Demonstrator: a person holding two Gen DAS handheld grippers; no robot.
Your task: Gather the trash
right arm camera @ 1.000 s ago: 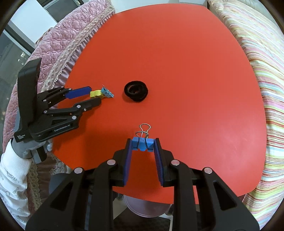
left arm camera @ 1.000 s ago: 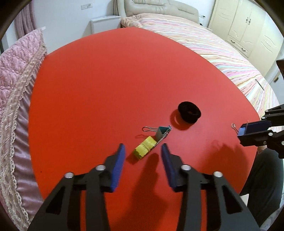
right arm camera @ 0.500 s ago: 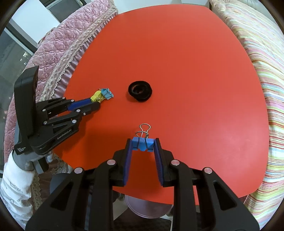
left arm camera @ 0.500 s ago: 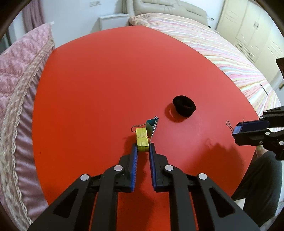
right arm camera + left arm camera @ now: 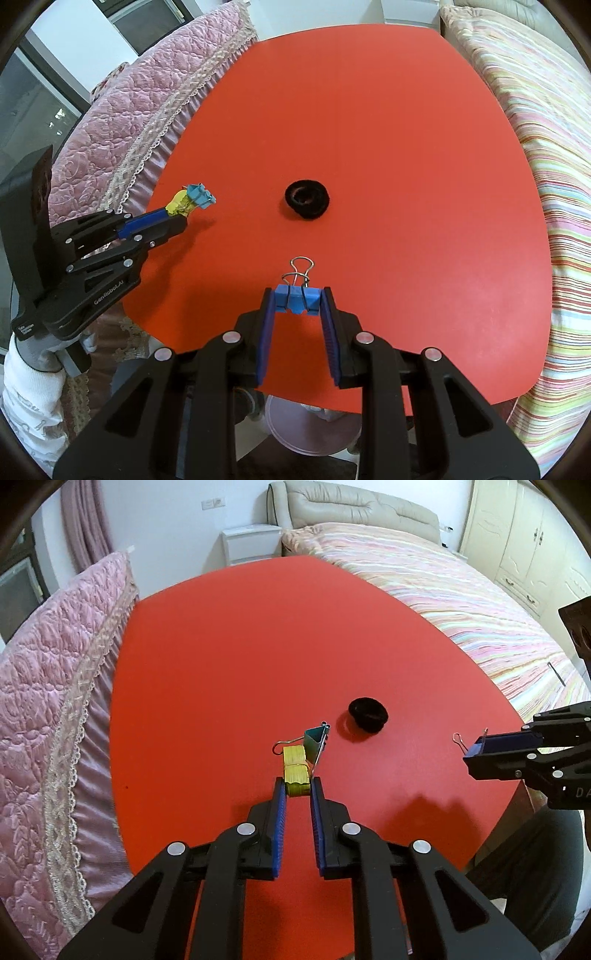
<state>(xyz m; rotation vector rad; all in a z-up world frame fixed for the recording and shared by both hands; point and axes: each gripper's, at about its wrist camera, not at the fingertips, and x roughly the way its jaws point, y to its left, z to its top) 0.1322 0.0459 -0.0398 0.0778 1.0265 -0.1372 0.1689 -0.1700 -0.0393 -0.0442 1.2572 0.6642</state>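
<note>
Above a red table (image 5: 221,664), the left gripper (image 5: 297,788) is clamped on a yellow binder clip (image 5: 294,770) with a teal binder clip (image 5: 314,740) hanging off it, both lifted clear. The right gripper (image 5: 297,301) pinches a blue binder clip (image 5: 297,300) near the table's front edge. A black hair tie (image 5: 306,199) lies mid-table. To carry well, keep both grips firm and level so the teal clip does not shake loose.

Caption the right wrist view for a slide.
Right gripper clamps a blue binder clip above the red table; black hair tie ahead.
</note>
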